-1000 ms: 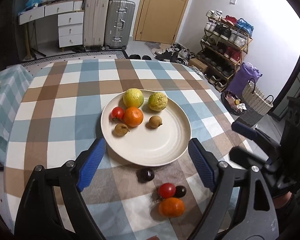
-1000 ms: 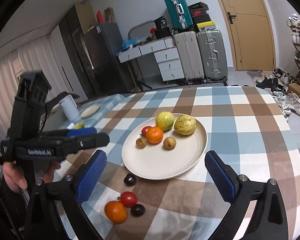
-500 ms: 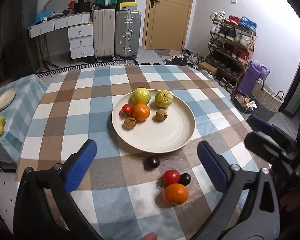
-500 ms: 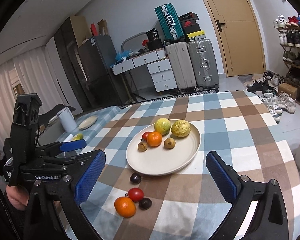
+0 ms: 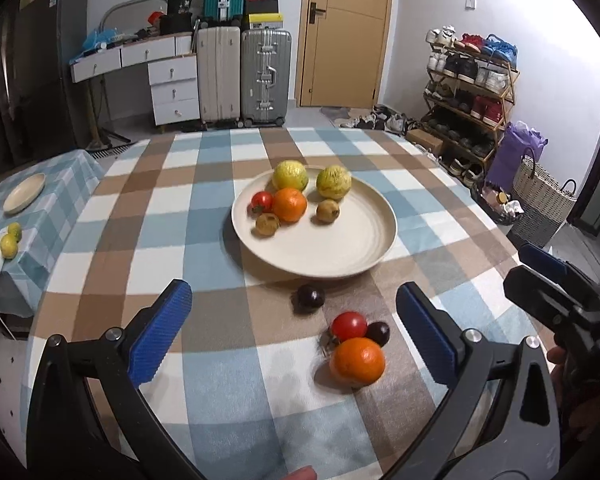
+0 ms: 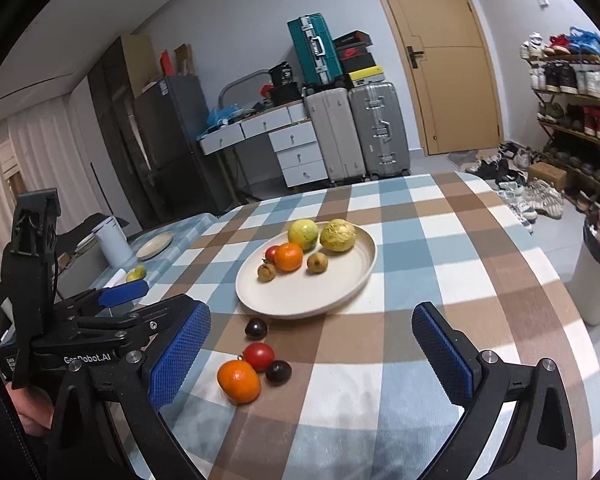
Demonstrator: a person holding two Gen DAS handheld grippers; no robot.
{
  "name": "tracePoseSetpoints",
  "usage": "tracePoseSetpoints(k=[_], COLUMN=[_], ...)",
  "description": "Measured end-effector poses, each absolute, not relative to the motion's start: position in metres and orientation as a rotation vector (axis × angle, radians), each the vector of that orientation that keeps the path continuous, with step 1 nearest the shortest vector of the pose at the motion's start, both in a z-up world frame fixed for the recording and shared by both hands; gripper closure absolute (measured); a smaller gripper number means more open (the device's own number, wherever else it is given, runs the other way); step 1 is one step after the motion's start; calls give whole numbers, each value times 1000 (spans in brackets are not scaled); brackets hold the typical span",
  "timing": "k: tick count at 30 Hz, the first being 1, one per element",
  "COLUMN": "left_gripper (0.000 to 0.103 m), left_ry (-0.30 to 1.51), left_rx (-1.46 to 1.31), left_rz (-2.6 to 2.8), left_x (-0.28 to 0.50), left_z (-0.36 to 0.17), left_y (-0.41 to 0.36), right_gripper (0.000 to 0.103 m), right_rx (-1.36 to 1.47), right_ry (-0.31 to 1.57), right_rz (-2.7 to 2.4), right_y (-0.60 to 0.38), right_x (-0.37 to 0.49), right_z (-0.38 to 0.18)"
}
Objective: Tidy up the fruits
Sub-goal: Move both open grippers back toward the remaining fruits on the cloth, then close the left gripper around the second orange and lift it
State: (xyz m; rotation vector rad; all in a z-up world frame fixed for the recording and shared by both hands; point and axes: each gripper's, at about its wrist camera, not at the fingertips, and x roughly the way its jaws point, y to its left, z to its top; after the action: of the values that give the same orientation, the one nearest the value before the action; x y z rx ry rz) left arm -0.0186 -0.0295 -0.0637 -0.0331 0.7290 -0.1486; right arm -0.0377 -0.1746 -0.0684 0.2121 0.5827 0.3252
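Note:
A cream plate (image 5: 340,252) (image 6: 340,296) on the checked tablecloth holds two yellow-green fruits, an orange (image 5: 289,204), a tomato and two small brown fruits. In front of it on the cloth lie a dark plum (image 5: 310,297) (image 6: 256,328), a red tomato (image 5: 349,325) (image 6: 259,356), a second dark plum (image 5: 378,333) (image 6: 278,372) and an orange (image 5: 357,361) (image 6: 238,381). My left gripper (image 5: 292,336) is open and empty above the loose fruits. My right gripper (image 6: 310,360) is open and empty, held near the table's front edge.
A side table at the left carries a small plate (image 5: 23,198) and yellow fruits (image 5: 9,245). Suitcases (image 5: 244,76), a desk and a door stand behind. A shoe rack (image 5: 470,92) and woven basket (image 5: 540,196) are at the right. A white bin (image 6: 594,280) stands beside the table.
Both grippers have pulled back and up from the plate. The table and fruits look smaller and farther. No fruit has moved.

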Motion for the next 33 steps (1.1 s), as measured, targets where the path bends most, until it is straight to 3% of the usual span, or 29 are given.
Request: tracePoseSetpoints(k=[16, 27, 30, 32, 33], left_gripper=[1, 2, 15, 37, 43], left_ry=[908, 942, 955, 977, 991], left_rx=[-70, -37, -50, -77, -95], left_rz=[-271, -345, -402, -428, -443], left_x=[-4, 5, 6, 8, 10], left_z=[-123, -136, -138, -141, -143], left_y=[-39, -49, -51, -50, -49], right_gripper=[0, 0, 0, 0, 0], right_rx=[217, 247, 257, 254, 253], right_ry=[658, 695, 699, 704, 705], right_rz=[311, 308, 307, 310, 310], right_y=[-178, -183, -183, -182, -182], right_x=[-35, -22, -20, -18, -18], right_z=[-99, -112, -114, -114, -114])
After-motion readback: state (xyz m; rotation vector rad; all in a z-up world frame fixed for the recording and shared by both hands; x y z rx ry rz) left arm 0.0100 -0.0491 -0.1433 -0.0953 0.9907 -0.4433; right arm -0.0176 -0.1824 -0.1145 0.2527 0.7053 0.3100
